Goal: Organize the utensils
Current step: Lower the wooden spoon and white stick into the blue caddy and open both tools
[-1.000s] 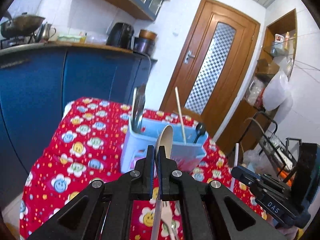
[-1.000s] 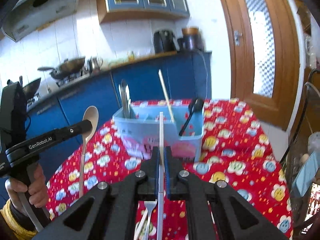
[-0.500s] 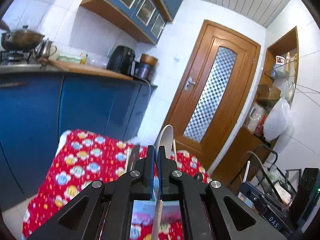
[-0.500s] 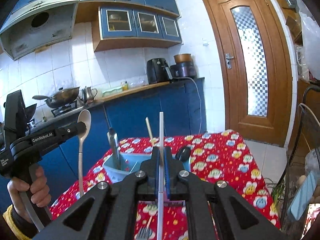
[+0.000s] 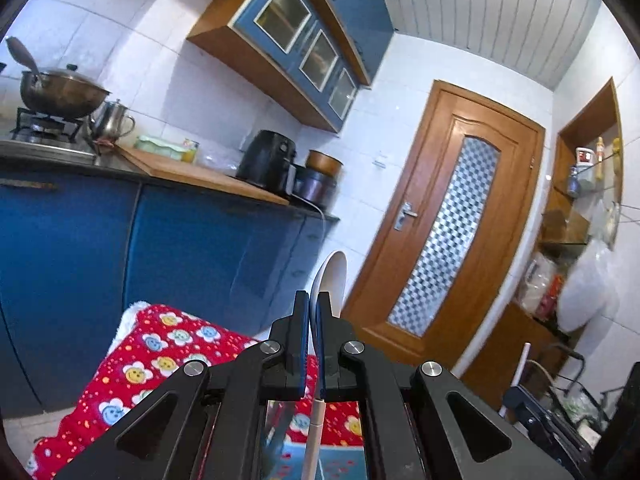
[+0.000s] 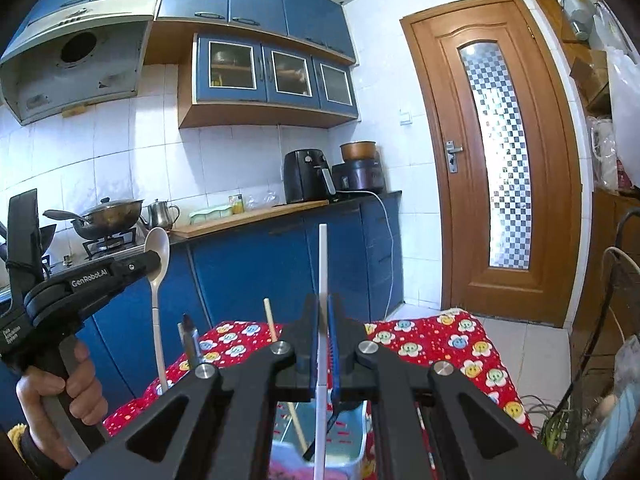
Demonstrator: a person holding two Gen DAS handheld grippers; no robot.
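Spoon (left tool) and white stick (right tool) stand clamped upright.

A table covered by a red cloth printed with smiling flowers lies below and beyond the fingers in both views. In the right wrist view the cloth shows on either side of the fingers, and a pale blue plastic utensil holder stands directly on it, just under and behind the fingertips. In the left wrist view the cloth spreads to the left of the fingers, its white edge at the far corner, and part of the holder shows beneath the fingers.
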